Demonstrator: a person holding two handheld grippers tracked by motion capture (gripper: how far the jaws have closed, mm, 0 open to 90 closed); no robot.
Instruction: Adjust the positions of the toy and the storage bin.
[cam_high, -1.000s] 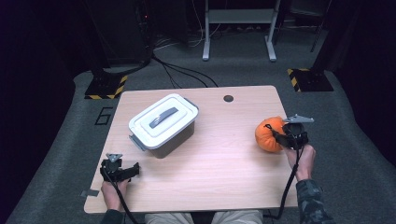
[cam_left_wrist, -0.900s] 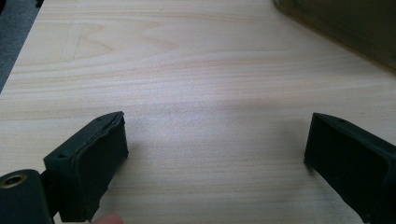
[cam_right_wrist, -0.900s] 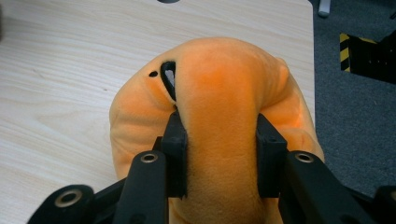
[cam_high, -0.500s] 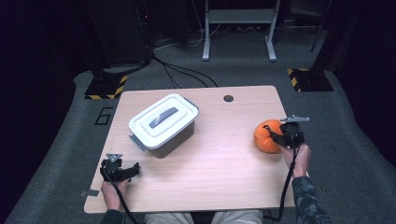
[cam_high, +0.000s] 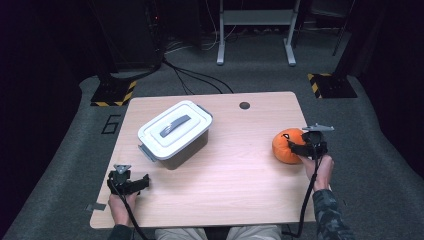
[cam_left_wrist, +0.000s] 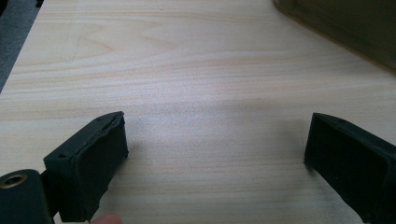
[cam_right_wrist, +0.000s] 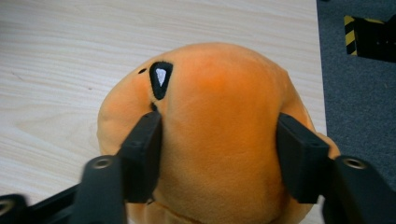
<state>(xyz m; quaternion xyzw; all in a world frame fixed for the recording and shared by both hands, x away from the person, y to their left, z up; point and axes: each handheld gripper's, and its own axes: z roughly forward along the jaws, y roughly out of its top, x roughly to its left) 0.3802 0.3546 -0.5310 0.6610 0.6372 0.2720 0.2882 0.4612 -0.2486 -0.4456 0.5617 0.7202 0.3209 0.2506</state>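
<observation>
An orange plush toy (cam_high: 284, 145) with a small black-and-white patch lies near the table's right edge. My right gripper (cam_high: 296, 148) is shut on the toy (cam_right_wrist: 219, 93), one black jaw pressed into each flank in the right gripper view (cam_right_wrist: 220, 127). At the front left corner my left gripper (cam_high: 142, 181) rests low over the wood, open, with bare tabletop between its jaws (cam_left_wrist: 217, 126).
A dark bin with a white lid and grey handle (cam_high: 175, 131) stands left of centre on the wooden table (cam_high: 240, 175); its lower wall (cam_left_wrist: 345, 28) lies just ahead of the left gripper. A round cable hole (cam_high: 244, 105) sits near the far edge. Grey floor surrounds the table.
The right gripper and the plush toy have shifted slightly left and toward the person. The left gripper has stayed still.
</observation>
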